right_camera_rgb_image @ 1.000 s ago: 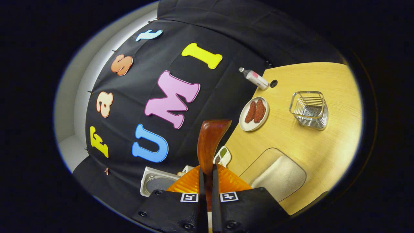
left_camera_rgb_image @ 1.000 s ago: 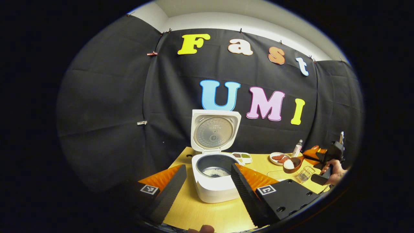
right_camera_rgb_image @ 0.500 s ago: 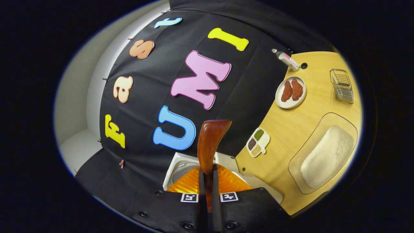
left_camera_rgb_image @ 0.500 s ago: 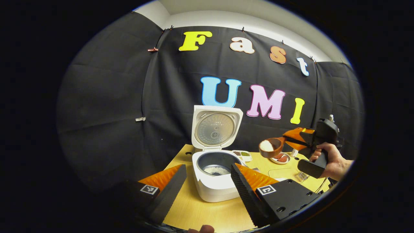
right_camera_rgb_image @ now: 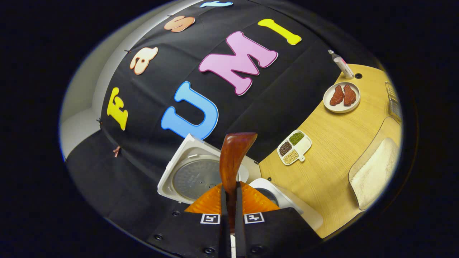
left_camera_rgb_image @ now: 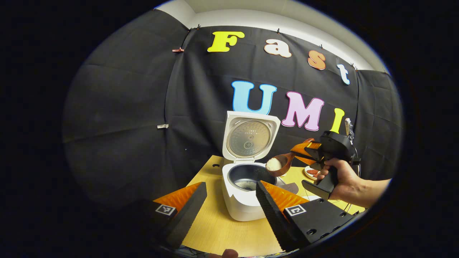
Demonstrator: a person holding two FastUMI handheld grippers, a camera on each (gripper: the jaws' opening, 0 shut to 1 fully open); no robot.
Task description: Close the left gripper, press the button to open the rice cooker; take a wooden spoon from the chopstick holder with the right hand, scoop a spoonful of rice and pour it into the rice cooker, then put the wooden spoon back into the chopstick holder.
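The white rice cooker stands open on the table, lid upright, a little rice in its dark pot. My left gripper is open in front of the cooker with nothing between its fingers. A hand holds my right gripper, shut on the handle of the wooden spoon. The spoon's bowl carries a heap of white rice and hovers just above the pot's right rim. In the right gripper view the spoon sticks out from the shut gripper, above the cooker's lid.
On the wooden table lie a divided dish of beans, a plate with red pieces, a bottle, a clear tray of rice and the wire chopstick holder at the far right edge.
The right gripper has carried the rice-filled spoon up from the tray side and leftward to the cooker's pot. The left gripper stayed open and shifted only slightly.
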